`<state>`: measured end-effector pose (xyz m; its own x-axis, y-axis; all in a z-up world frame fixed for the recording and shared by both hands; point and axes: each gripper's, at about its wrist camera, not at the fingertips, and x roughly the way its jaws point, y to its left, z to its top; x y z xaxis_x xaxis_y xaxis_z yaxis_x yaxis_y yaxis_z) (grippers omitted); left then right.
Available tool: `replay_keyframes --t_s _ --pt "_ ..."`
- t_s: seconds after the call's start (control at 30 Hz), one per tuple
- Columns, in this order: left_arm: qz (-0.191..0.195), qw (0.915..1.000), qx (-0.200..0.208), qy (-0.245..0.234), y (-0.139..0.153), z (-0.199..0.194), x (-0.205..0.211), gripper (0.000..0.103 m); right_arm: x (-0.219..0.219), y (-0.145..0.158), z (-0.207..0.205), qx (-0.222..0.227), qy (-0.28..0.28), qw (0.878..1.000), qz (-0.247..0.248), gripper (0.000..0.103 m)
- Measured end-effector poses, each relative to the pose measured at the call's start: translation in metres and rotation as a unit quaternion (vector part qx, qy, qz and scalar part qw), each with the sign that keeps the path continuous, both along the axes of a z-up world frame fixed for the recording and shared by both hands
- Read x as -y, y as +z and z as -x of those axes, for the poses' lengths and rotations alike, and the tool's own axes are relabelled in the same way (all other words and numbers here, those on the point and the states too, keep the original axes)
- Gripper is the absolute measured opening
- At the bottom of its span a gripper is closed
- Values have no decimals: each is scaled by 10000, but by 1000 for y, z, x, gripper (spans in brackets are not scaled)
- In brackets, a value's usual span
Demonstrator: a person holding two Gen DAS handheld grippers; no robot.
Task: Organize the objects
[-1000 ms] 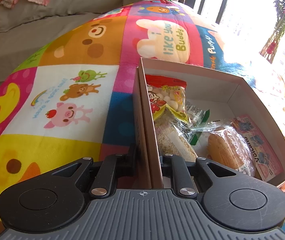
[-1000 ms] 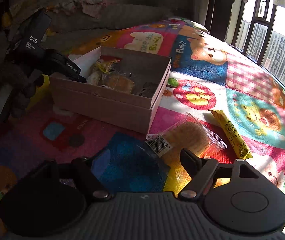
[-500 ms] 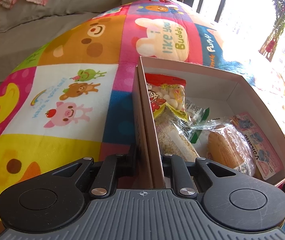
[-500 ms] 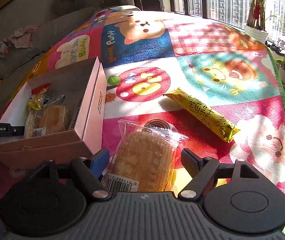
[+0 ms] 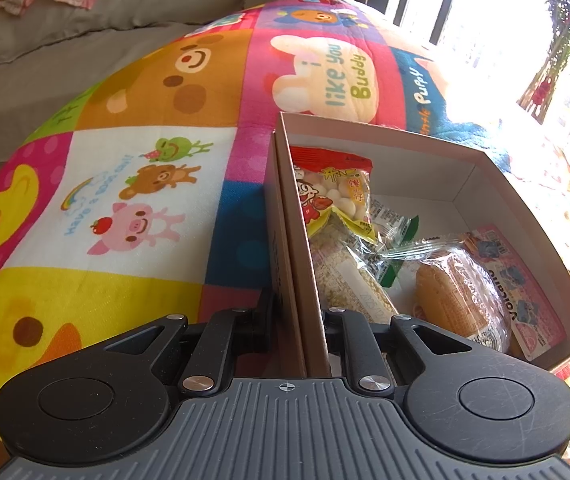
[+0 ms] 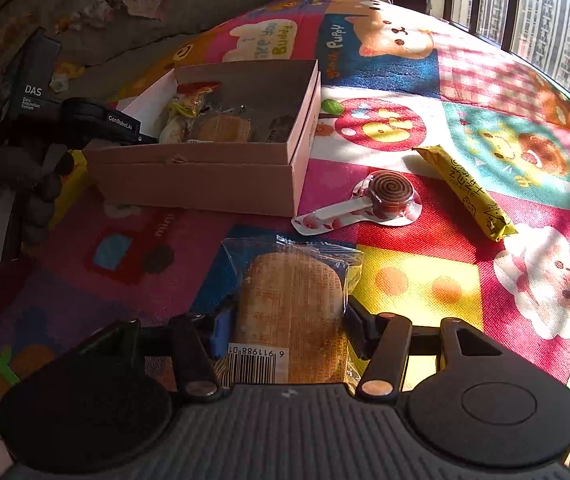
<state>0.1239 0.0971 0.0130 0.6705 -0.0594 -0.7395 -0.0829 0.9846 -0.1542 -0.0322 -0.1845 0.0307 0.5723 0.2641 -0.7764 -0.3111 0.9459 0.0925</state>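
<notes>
- While the right gripper (image 6: 287, 326) has just been closing, its fingers (image 6: 359, 322) bracket the near end of a wrapped bread packet (image 6: 291, 304), one on each long side; they look to be touching the film, so I read this as a pinch just taking hold.
- That packet lies flat on the colourful play mat (image 6: 405, 280), near the camera, barcode end toward the gripper.
- It should handle as light and soft: a springy bun inside slick, crinkly film. Squeezing hard would squash it, and a grip on loose film alone could slip, so hold across the body of the bread, as the fingers now sit.
- Over on the left, the left gripper (image 5: 297, 320) has its fingers (image 5: 335, 320) pressed together on the near wall of the cardboard box (image 5: 485, 168), one finger outside and one inside, steadying it.
- Inside the box sit a red-and-yellow snack bag (image 5: 331, 192), another wrapped bun (image 5: 457, 300) and a flat pink packet (image 5: 525, 300), with bare floor toward the far side.
- Farther out on the mat, right of the box, lie a spiral lollipop in a blister pack (image 6: 381, 196) and a yellow wrapped bar (image 6: 469, 196), both apart from the box.
- Judging by this, the bread packet goes into the box next; a sofa (image 5: 85, 40) lies beyond the mat.
</notes>
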Motion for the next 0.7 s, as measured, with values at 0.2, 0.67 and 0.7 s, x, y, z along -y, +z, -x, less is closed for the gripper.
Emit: replay_keyframes --t_s 0.2,0.67,0.7 --pt "-5 10000 3 2 0 1 0 17 6 33 -6 753 102 9969 214 66" --pt "-1 10000 6 -29 1 2 1 17 91 7 -121 330 -2072 9776 -194 60" --pt "-4 10000 5 -30 1 2 1 18 82 7 -116 397 -2019 9785 -115 60"
